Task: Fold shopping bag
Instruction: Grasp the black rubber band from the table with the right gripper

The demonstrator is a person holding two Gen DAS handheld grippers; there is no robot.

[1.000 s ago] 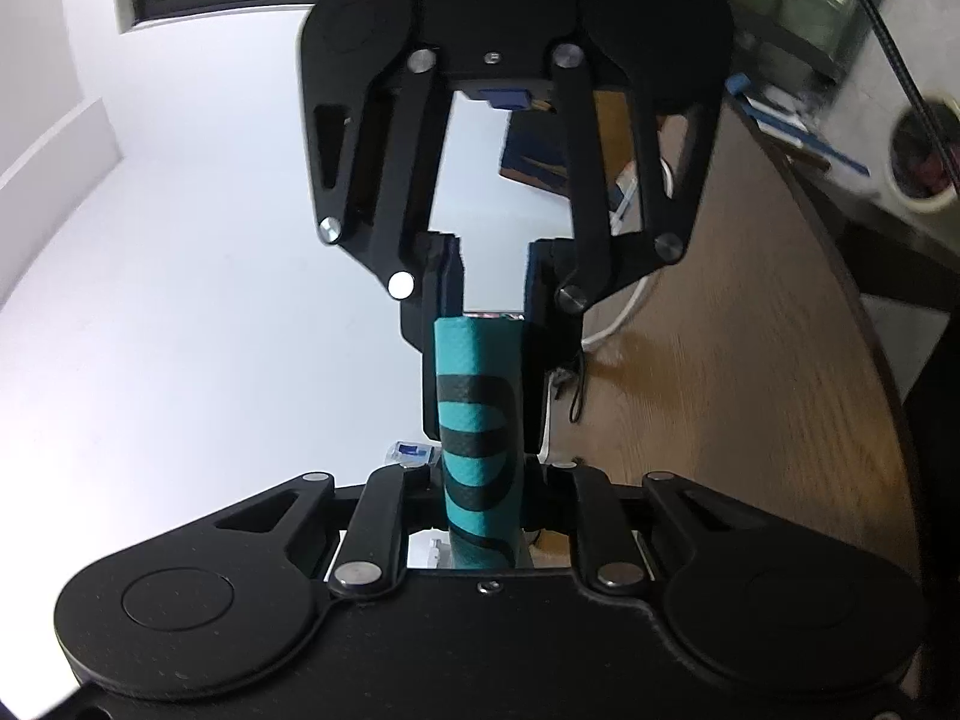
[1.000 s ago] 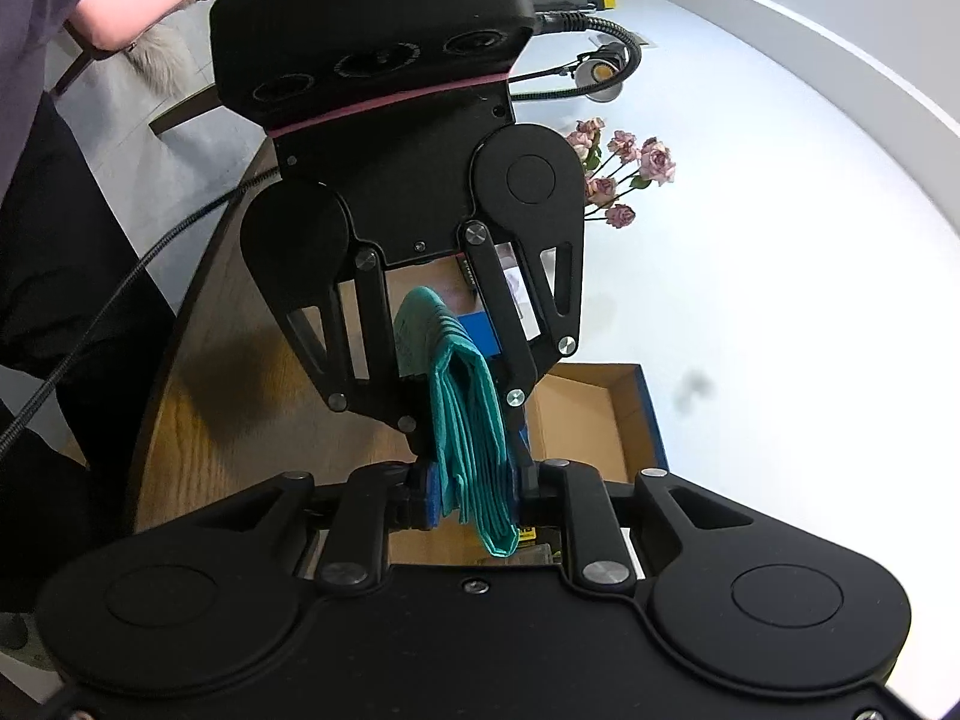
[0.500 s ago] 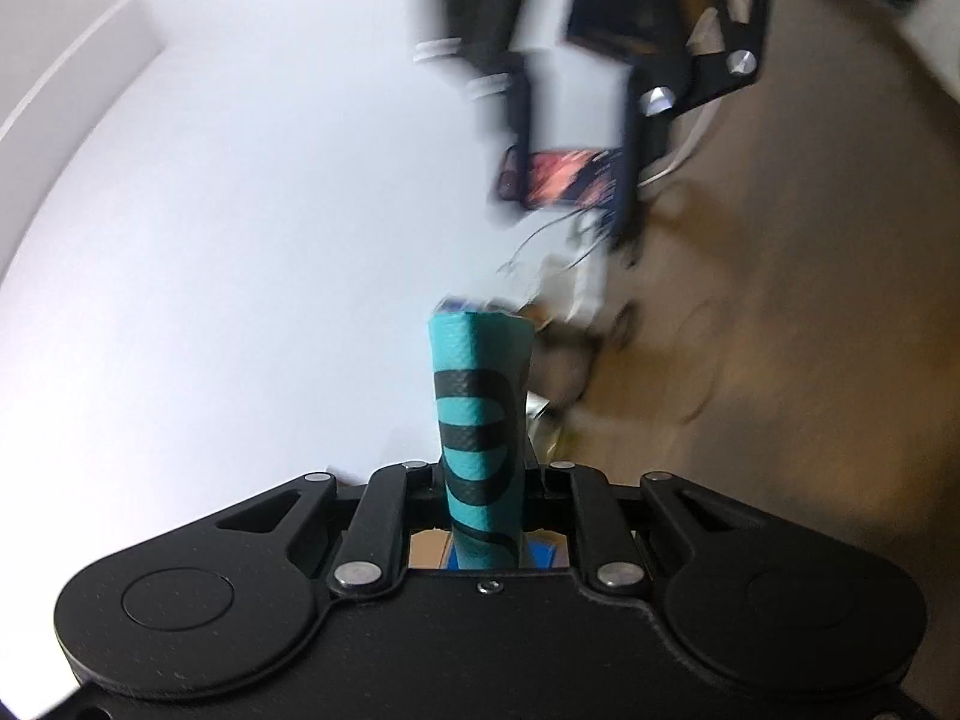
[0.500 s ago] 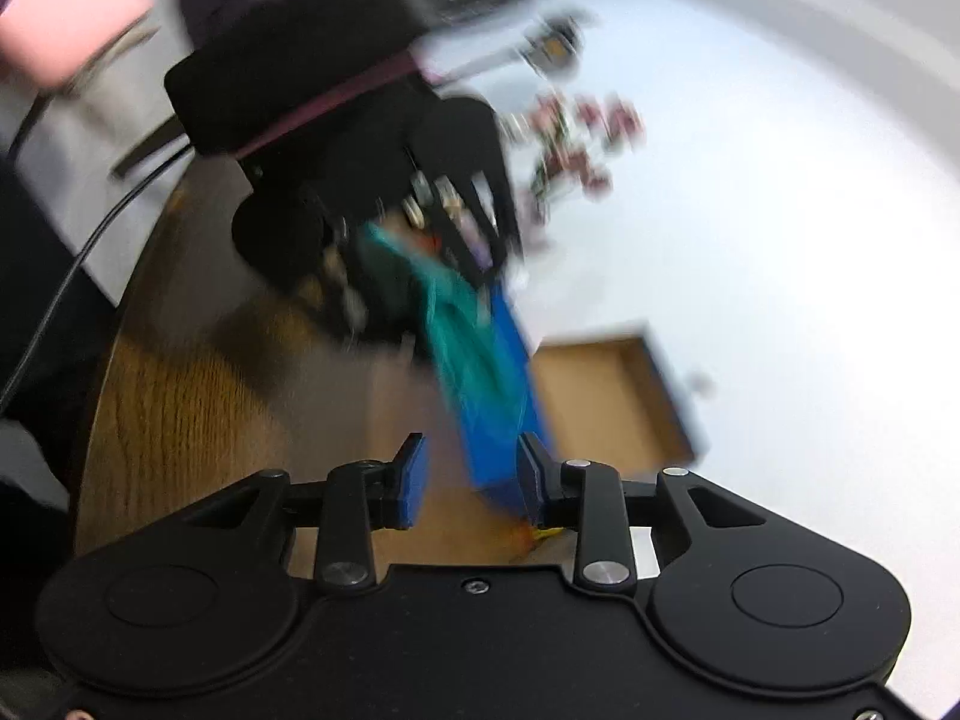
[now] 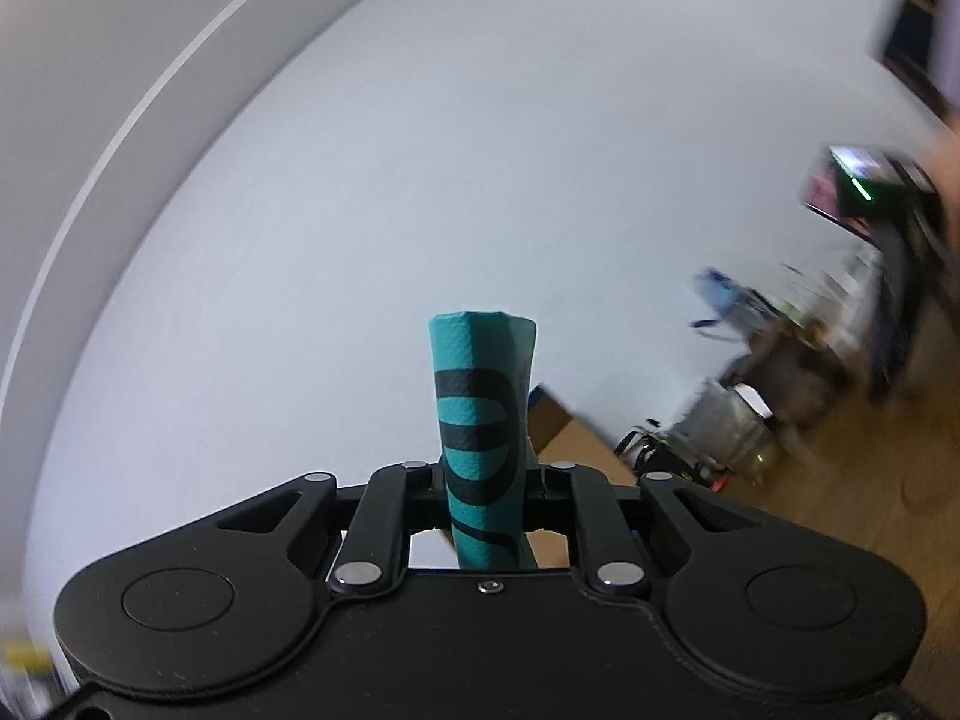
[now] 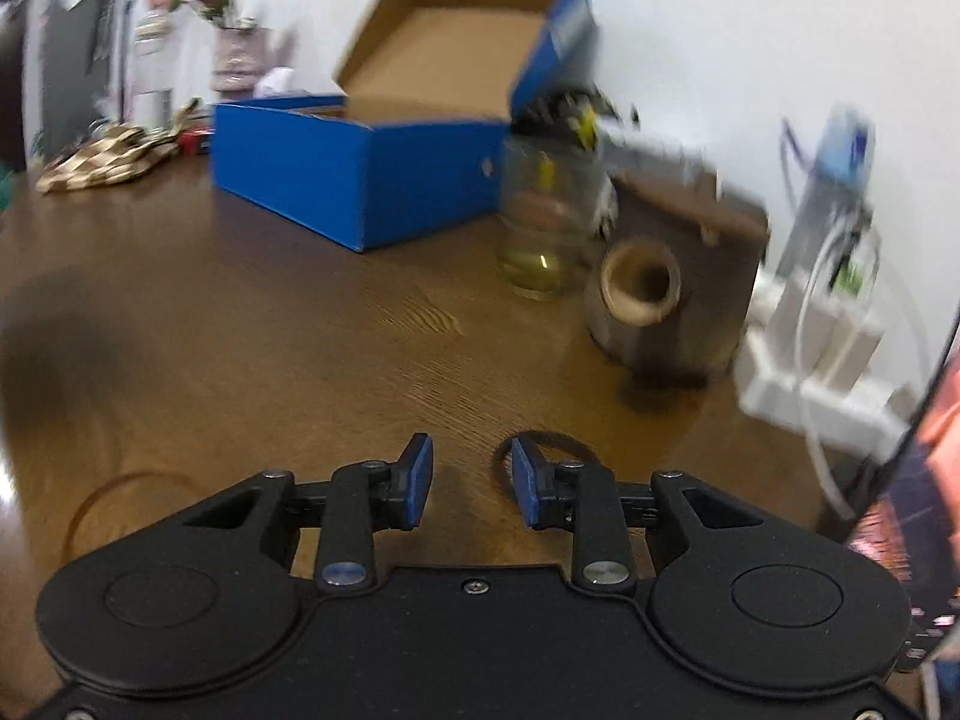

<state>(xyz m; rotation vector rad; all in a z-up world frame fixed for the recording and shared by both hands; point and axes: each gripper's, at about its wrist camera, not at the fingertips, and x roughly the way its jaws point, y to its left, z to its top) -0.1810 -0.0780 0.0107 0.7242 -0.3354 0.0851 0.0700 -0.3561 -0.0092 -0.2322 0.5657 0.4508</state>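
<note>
Folded teal shopping bag (image 5: pixel 480 420), a narrow bundle with black bands, stands upright, long axis running away from the left gripper (image 5: pixel 483 483) toward the white wall (image 5: pixel 420 150). Left jaws clamp its lower end. Right gripper (image 6: pixel 470 483) jaws parted, empty, over wooden table (image 6: pixel 270 330).

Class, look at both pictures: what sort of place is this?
Probably a lived-in room at home: a wooden table against a white wall, cluttered with an open blue cardboard box, a glass jar and a vase of pink flowers.
</note>
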